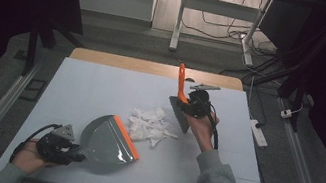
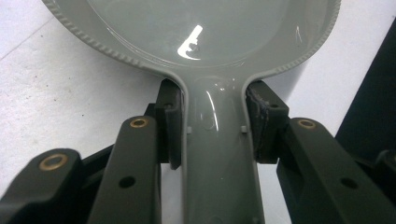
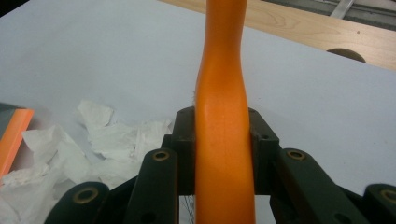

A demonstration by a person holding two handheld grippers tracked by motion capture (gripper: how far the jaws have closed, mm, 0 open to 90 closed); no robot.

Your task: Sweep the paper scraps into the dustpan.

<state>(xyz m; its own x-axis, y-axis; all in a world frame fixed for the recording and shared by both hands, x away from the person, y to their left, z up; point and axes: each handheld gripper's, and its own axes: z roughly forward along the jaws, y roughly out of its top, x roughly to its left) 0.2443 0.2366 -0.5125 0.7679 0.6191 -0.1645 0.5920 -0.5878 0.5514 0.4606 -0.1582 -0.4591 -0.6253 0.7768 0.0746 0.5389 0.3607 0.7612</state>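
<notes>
A grey dustpan [image 1: 106, 140] with an orange lip lies on the white table top, its mouth facing a pile of crumpled white paper scraps [image 1: 150, 126]. My left gripper [image 1: 73, 151] is shut on the dustpan's handle [image 2: 219, 154], the pads pressing both sides of it. To the right of the scraps, my right gripper [image 1: 187, 107] is shut on the orange handle [image 3: 223, 130] of a hand brush [image 1: 180, 105]. The brush's dark bristles rest just right of the paper, the handle pointing up and away. The scraps [image 3: 70, 154] lie left of the jaws in the right gripper view.
The white table top [image 1: 101, 85] has a bare wooden strip [image 1: 155, 68] along its far edge. A white power strip [image 1: 258, 132] lies on the floor to the right, and desk legs with cables stand beyond the table.
</notes>
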